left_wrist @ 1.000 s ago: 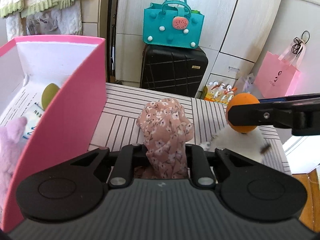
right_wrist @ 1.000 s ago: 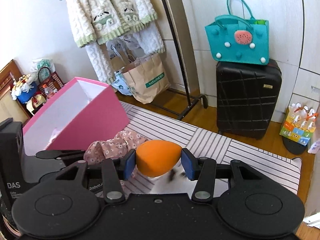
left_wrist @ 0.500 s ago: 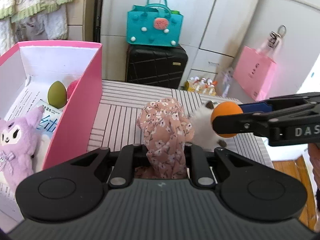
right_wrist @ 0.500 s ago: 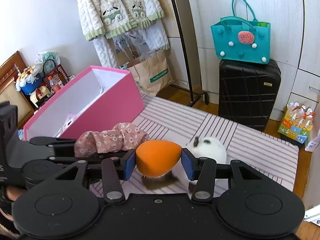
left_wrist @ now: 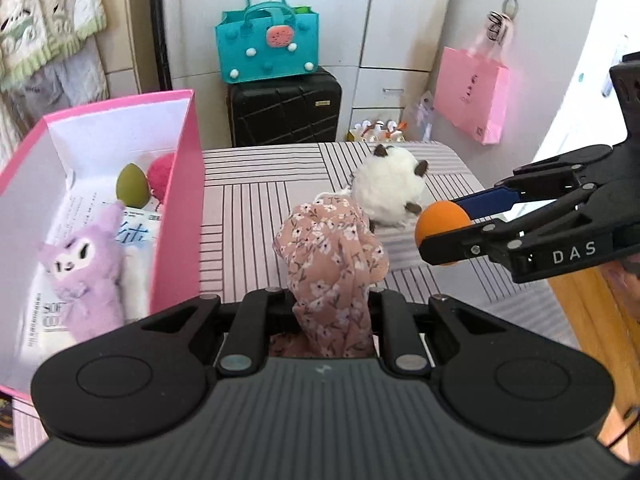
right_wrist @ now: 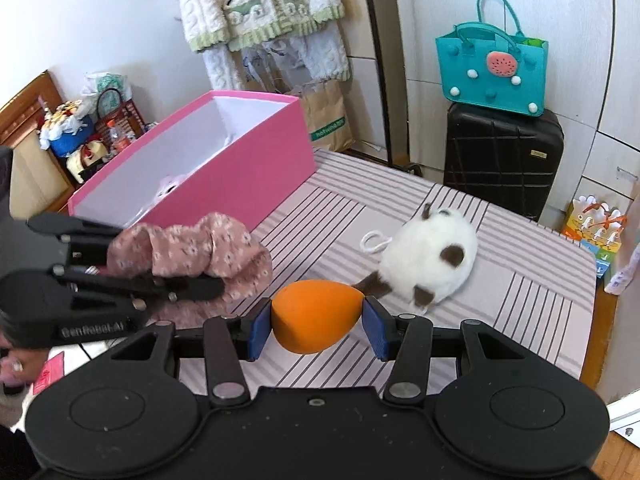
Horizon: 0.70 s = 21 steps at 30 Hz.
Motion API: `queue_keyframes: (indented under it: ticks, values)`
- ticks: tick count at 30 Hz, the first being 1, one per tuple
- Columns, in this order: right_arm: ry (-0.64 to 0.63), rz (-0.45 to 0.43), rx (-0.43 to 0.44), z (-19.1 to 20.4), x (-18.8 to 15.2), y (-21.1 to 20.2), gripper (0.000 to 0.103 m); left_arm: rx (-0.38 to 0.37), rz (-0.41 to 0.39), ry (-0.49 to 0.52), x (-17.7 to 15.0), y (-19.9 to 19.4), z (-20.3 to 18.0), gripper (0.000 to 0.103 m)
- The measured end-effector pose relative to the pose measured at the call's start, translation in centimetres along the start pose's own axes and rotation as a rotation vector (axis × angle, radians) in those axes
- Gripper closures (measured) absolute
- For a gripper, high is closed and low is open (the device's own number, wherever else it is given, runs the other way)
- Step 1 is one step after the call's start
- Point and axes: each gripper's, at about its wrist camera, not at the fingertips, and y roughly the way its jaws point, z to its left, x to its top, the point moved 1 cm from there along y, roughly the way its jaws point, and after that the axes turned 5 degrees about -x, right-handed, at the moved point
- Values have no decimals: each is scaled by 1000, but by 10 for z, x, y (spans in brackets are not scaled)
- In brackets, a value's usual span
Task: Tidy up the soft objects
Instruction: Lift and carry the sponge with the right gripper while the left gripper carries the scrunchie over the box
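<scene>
the left tongs (left_wrist: 332, 300) are squeezed tight on a pink flowery cloth (left_wrist: 332, 264). the cloth is bunched up and sticks up between the two black fingers, up off the counter (left_wrist: 248, 208). the right tongs (right_wrist: 316, 320) hold an orange sponge egg (right_wrist: 316, 316) between two blue pads (right_wrist: 260, 330). the pads press on both ends of the egg, and the egg lies sideways in the air above the striped counter top.

a white fluffy toy (right_wrist: 430, 264) with brown ears and feet lies on the counter, near the far edge and just past the orange egg. a white loop of string (right_wrist: 374, 242) sticks out of it.

a big pink box (left_wrist: 176, 216) stands on the left side of the counter. it is open at the top. inside it lie a purple plush bunny (left_wrist: 86, 272), a green sponge egg (left_wrist: 132, 190), a red fluffy ball (left_wrist: 162, 176) and some paper with writing (left_wrist: 134, 232).

behind the counter a black suitcase (left_wrist: 284, 112) stands on the floor, with a teal bag (left_wrist: 266, 50) on top of it.
</scene>
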Motion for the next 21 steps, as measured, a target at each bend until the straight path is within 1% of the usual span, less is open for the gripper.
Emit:
queue_keyframes:
  ticks: [4, 8, 11, 16, 18, 21]
  values:
    - [17, -6, 15, 9, -16, -13, 49, -21, 8, 47, -7, -22, 1, 86]
    - [13, -22, 18, 20, -24, -25, 49, -47, 37, 71, -13, -40, 4, 85]
    - [10, -41, 26, 28, -25, -34, 49, -29, 48, 86, -15, -49, 9, 85]
    - [-15, -44, 32, 48, -26, -42, 49, -44, 61, 101, -21, -65, 15, 85]
    - [-28, -46, 42, 56, -26, -45, 49, -52, 79, 105, -23, -72, 18, 85]
    - [-45, -53, 65, 68, -25, -50, 49, -78, 128, 96, -24, -82, 25, 85]
